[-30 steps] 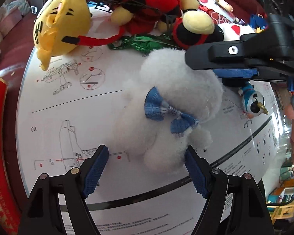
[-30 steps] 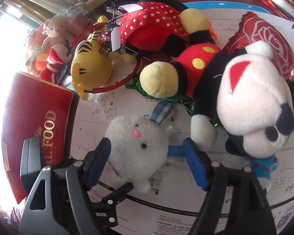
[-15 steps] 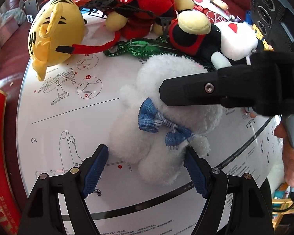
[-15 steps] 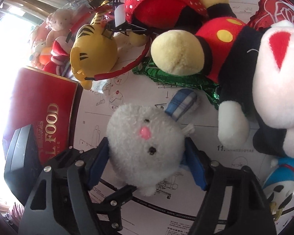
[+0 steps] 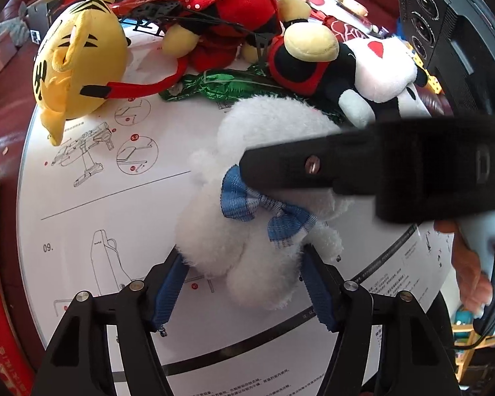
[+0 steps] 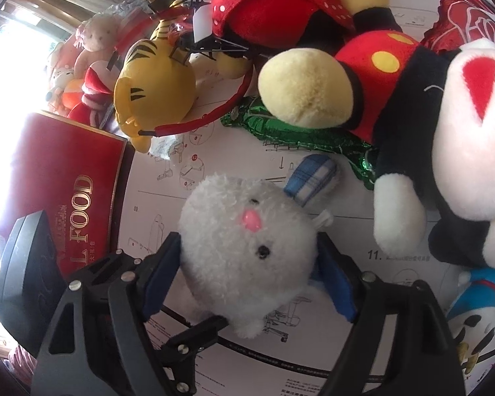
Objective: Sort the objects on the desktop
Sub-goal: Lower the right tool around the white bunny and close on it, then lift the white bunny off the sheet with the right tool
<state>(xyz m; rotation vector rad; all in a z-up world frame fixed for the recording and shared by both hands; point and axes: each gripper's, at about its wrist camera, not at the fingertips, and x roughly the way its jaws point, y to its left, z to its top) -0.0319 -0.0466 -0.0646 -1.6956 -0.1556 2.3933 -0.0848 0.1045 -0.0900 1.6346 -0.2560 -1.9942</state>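
Observation:
A white fluffy plush animal (image 5: 247, 231) with a blue plaid bow (image 5: 264, 208) lies on the printed white sheet (image 5: 99, 198). My left gripper (image 5: 244, 287) is open around its lower body, pads touching or nearly touching the fur. My right gripper (image 6: 247, 270) is open around its head (image 6: 244, 241), which shows a pink nose and black eyes. The right gripper's finger (image 5: 313, 168) crosses over the plush in the left wrist view.
A yellow tiger plush (image 5: 76, 72), a red polka-dot plush (image 5: 234, 10), a Mickey plush (image 6: 412, 105) and green foil (image 5: 221, 85) crowd the far side. A red box (image 6: 66, 198) stands at the left. A small blue penguin toy (image 6: 475, 310) lies at the right.
Both grippers have moved in on the white plush. The right gripper's jaws now flank its head; the left gripper's jaws have reached its lower body.

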